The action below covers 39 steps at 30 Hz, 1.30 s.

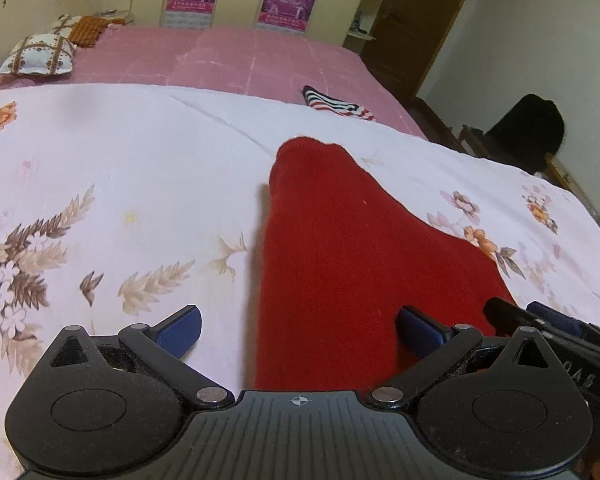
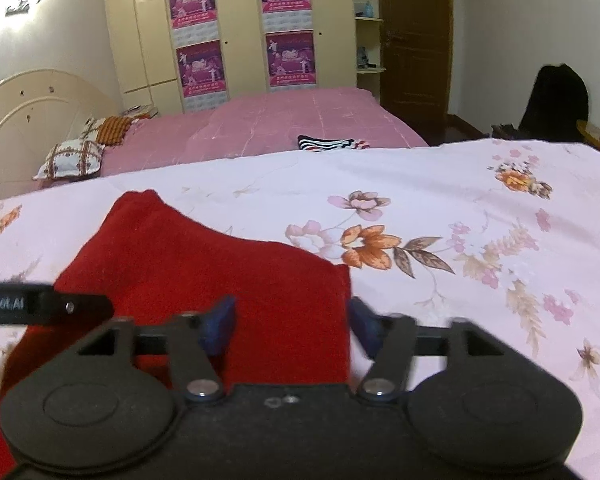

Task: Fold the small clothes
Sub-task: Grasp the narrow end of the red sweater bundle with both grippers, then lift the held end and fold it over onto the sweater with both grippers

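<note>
Red garment (image 1: 340,248) lies flat on the floral sheet (image 1: 120,152) near the bed's front edge, tapering to a rounded end that points toward the far side. We hold both grippers low over its near part. Our left gripper (image 1: 300,330) has its jaws wide apart, one blue pad on bare sheet, the other over the red cloth, clamped on nothing. Our right gripper (image 2: 294,326) also stands apart, its jaws straddling the garment's right edge; the cloth sits between the pads, but they do not seem to press it, though blur leaves that uncertain.

We judge a fold is about half done: the piece reads as doubled along its length, one side straight, the other stepping out to a wider corner. The next move, as we see it, calls for a fresh pinch on the near corners, both layers caught together, then a lift carrying them over toward the narrow far end. The knit looks thick and soft, so a shallow grip could take only the top layer.

Beyond the sheet, a pink cover (image 1: 260,56) runs to the far edge, where a striped garment (image 1: 336,104) waits. Two patterned pillows (image 1: 36,56) sit at the headboard (image 2: 32,112) corner. Posters (image 2: 288,58) hang on cream wardrobes, beside a brown door (image 2: 416,40).
</note>
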{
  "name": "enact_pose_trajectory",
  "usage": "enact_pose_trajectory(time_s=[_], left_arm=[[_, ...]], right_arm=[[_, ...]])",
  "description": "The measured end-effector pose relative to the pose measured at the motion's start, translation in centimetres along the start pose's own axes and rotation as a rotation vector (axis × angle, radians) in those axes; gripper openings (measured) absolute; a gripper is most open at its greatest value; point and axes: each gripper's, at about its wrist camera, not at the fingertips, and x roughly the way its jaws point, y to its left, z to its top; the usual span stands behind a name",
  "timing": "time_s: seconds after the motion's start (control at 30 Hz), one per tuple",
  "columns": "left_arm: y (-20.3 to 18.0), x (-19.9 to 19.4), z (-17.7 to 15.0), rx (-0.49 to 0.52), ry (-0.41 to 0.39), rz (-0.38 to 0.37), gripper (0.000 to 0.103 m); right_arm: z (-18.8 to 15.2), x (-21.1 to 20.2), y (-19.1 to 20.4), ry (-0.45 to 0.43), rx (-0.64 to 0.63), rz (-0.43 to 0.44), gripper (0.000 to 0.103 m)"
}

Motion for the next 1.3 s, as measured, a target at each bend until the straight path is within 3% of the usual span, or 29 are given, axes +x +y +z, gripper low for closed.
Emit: enact_pose_trajectory(time_s=[0.2, 0.53, 0.7, 0.8, 0.83, 0.97, 1.13, 1.3], left_arm=[[0.6, -1.0, -1.5, -0.022, 0.029, -0.069, 0.103], [2.1, -1.8, -3.4, -0.082, 0.073, -0.153, 0.103], [2.4, -1.5, -3.7, -0.118, 0.093, -0.214, 0.088], [2.1, -1.1, -4.0, -0.127, 0.090, -0.236, 0.084], [1.9, -1.1, -4.1, -0.126, 0.090, -0.244, 0.081], [1.4, -1.7, -4.3, -0.116, 0.061, -0.228, 0.070], [0.2, -3.4, -4.2, -0.059, -0.003, -0.205, 0.056], [0.4, -5.3, -3.5, -0.054, -0.037, -0.209, 0.055]], right_arm=[[-1.0, -1.2, -1.8, 0.048, 0.115, 0.076, 0.068], [-3.4, -2.2, -3.5, 0.128, 0.180, 0.149, 0.069], [-4.4, -1.2, -5.5, 0.180, 0.345, 0.237, 0.069], [-4.5, -0.8, -5.4, 0.172, 0.341, 0.265, 0.070], [-4.4, -0.7, -5.1, 0.175, 0.327, 0.269, 0.068], [-4.3, -0.6, -4.9, 0.184, 0.353, 0.313, 0.039], [-3.7, -2.1, -3.4, 0.131, 0.294, 0.281, 0.031], [-2.7, -4.1, -2.3, 0.071, 0.309, 0.312, 0.030]])
